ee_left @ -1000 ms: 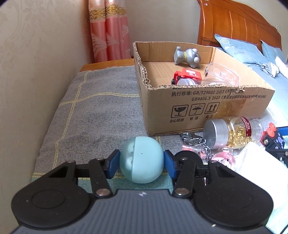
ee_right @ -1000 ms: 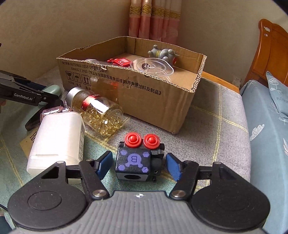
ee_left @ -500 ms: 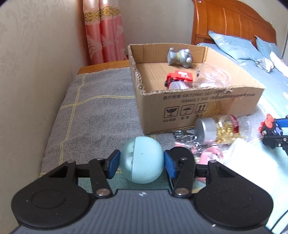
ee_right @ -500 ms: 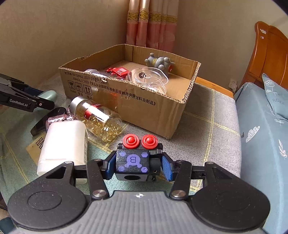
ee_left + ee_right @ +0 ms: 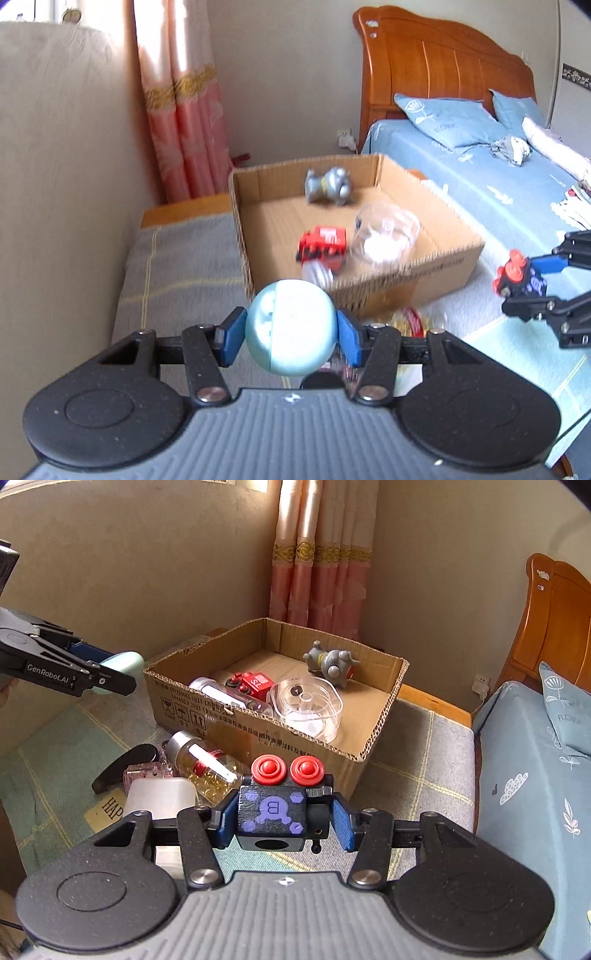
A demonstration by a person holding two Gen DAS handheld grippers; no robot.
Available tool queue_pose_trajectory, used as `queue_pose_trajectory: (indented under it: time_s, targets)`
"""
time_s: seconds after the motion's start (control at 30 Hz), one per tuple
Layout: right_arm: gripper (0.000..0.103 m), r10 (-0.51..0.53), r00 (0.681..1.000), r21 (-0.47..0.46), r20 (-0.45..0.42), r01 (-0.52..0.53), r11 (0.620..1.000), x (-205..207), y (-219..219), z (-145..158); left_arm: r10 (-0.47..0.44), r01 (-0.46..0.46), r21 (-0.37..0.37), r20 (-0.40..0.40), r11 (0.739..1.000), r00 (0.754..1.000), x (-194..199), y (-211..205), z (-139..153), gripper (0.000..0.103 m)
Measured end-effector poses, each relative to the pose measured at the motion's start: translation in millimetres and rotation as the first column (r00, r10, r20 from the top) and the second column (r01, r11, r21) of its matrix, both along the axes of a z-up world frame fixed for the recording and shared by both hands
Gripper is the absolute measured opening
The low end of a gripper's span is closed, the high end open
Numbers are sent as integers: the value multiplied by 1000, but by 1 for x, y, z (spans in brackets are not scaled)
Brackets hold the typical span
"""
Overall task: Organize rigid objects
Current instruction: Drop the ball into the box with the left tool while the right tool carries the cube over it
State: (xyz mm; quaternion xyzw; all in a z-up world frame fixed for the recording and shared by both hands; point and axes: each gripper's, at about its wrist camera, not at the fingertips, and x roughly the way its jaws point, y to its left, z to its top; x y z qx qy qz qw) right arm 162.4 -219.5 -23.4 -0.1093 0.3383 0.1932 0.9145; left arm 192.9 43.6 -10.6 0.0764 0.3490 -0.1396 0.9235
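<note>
Over the last second both grippers have risen from the blanket-covered surface. The left gripper (image 5: pixel 291 334) has carried the pale blue round plastic ball (image 5: pixel 291 328) up and forward, so that the open brown cardboard box (image 5: pixel 258 723), seen from near its side 1.0 s ago, now lies below and ahead with its floor in view. The right gripper (image 5: pixel 283 821), whose fingers stood apart around the black cube-shaped toy with 2 red buttons and a purple "B" (image 5: pixel 282 805) 1.0 s ago, has closed on it and lifted it clear of the cloth. Both pickups look finished, and the likely step in hand is carrying the 2 things over the box rim.

The left fingers (image 5: pixel 231 334) are clenched on the ball's 2 sides, holding it in the air above the box's near corner. The right fingers (image 5: pixel 341 823) press the cube's left and right faces, holding it level with the buttons on top, in front of the box's long printed wall.

In the box lie a grey spiky figure (image 5: pixel 330 661), a red toy vehicle (image 5: pixel 255 684) and a clear plastic round container (image 5: pixel 306 703). Outside it, on the cloth, stay a clear jar of golden capsules with a silver lid (image 5: pixel 201 762) and a white plastic bottle (image 5: pixel 162 799).
</note>
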Motion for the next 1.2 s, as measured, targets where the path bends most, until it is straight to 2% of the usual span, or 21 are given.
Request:
queue_pose_trajectory:
  time_s: [0.27, 0.43, 0.53, 0.67, 0.73, 0.8, 0.97, 1.07, 1.2]
  targets:
    - [56, 0, 1000, 4, 28, 0, 1000, 15, 5, 17, -14, 13, 11, 33, 1000, 999, 77, -23, 21, 52]
    - [56, -26, 1000, 38, 16, 25, 999, 23, 0, 22, -1, 2, 57, -12, 998, 1000, 129, -34, 4, 52]
    - [56, -34, 999, 36, 15, 33, 999, 21, -1, 24, 16, -14, 72, -39, 997, 999, 146, -37, -10, 52]
    - [56, -37, 999, 20, 15, 37, 999, 20, -2, 26, 19, -14, 80, -71, 997, 997, 152, -40, -22, 52]
    - [56, -42, 999, 12, 18, 42, 999, 21, -2, 27, 46, -41, 81, -54, 996, 997, 152, -40, -22, 61]
    - [56, -47, 999, 14, 19, 47, 999, 23, -3, 28, 52, -51, 64, -16, 997, 999, 148, -36, -15, 78]
    - [56, -52, 999, 27, 7, 51, 998, 33, -4, 29, 60, -61, 42, 37, 997, 998, 123, -32, 4, 96]
    - [56, -47, 999, 21, -2, 47, 999, 43, -2, 29, 54, -55, 42, 31, 998, 998, 100, -30, 11, 99]
    - [56, -51, 999, 30, -20, 51, 998, 62, 0, 31, 59, -61, 80, 31, 995, 998, 66, -32, 14, 100]
